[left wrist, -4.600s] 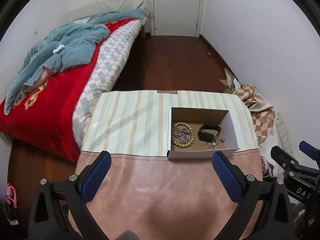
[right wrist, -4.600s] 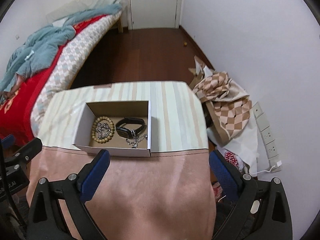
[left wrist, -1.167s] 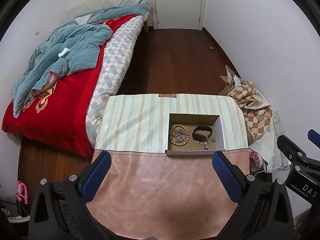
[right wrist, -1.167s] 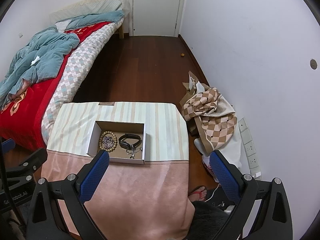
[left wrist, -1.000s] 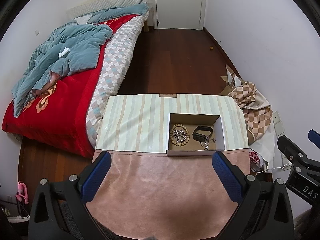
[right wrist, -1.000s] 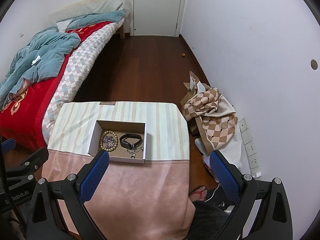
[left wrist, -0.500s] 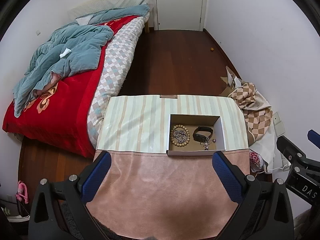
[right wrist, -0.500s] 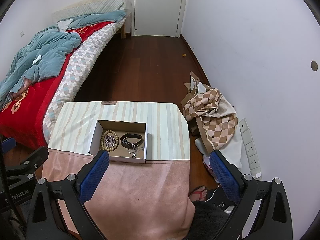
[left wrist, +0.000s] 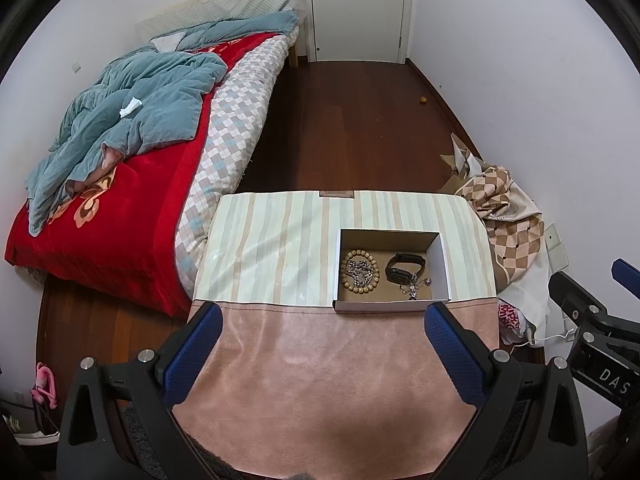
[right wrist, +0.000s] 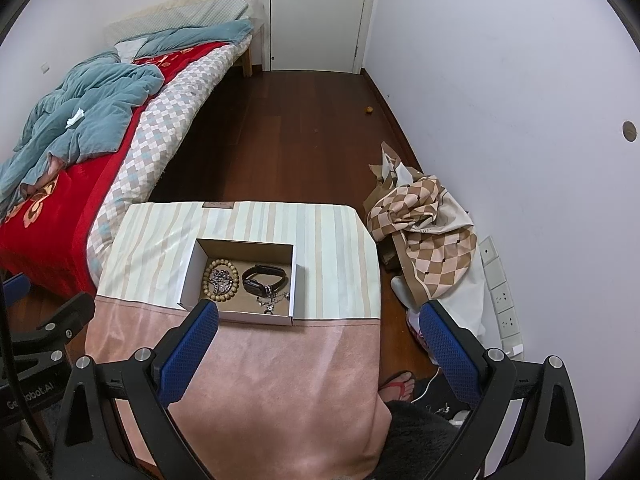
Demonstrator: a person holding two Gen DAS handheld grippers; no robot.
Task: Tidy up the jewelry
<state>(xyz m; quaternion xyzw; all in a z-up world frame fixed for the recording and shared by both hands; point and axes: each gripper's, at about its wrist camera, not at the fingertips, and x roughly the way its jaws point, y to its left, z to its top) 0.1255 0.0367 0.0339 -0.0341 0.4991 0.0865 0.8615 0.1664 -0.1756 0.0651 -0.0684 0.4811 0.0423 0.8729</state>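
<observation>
An open cardboard box (left wrist: 439,260) (right wrist: 188,276) stands on the cloth-covered table (left wrist: 280,248) (right wrist: 332,248). Inside it lie a wooden bead bracelet (left wrist: 346,280) (right wrist: 206,276) with a silver chain (left wrist: 359,269) (right wrist: 221,280) in its ring, a black watch band (left wrist: 404,267) (right wrist: 264,276) and a silver necklace (left wrist: 414,285) (right wrist: 273,298). My left gripper (left wrist: 320,320) is open and empty, held high above the table's near pink part. My right gripper (right wrist: 318,318) is open and empty, also high above and back from the box.
A bed with a red cover and teal quilt (left wrist: 120,120) (right wrist: 80,112) lies at the left. A checkered cloth bag (left wrist: 508,216) (right wrist: 424,224) sits on the floor right of the table, by the wall. A closed white door (left wrist: 360,8) is at the far end.
Over the last seconds both grippers rose and drew back from the box, so the table looks smaller. In the last half second the views barely shift. The jewelry has not moved.
</observation>
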